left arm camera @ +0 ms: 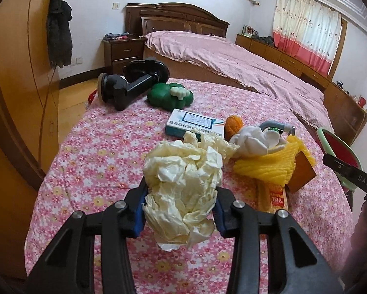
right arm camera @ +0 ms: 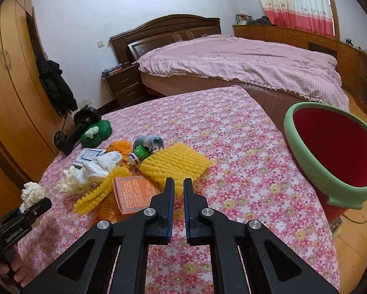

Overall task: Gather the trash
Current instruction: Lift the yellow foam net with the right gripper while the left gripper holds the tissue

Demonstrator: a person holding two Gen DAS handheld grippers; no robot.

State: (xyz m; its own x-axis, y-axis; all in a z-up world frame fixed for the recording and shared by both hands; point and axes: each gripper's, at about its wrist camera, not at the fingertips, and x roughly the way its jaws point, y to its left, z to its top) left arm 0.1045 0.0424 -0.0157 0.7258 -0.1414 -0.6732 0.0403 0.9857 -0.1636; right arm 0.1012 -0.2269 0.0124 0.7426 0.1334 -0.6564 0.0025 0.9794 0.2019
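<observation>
The left gripper, low in the left wrist frame's centre, clamps a crumpled cream paper wad between its blue pads, lifted off the floral tabletop. A second crumpled paper lies at middle left of the right wrist frame beside a white sock and yellow foam netting. The right gripper is nearly closed with nothing between its pads. The red bin with a green rim stands at right.
</observation>
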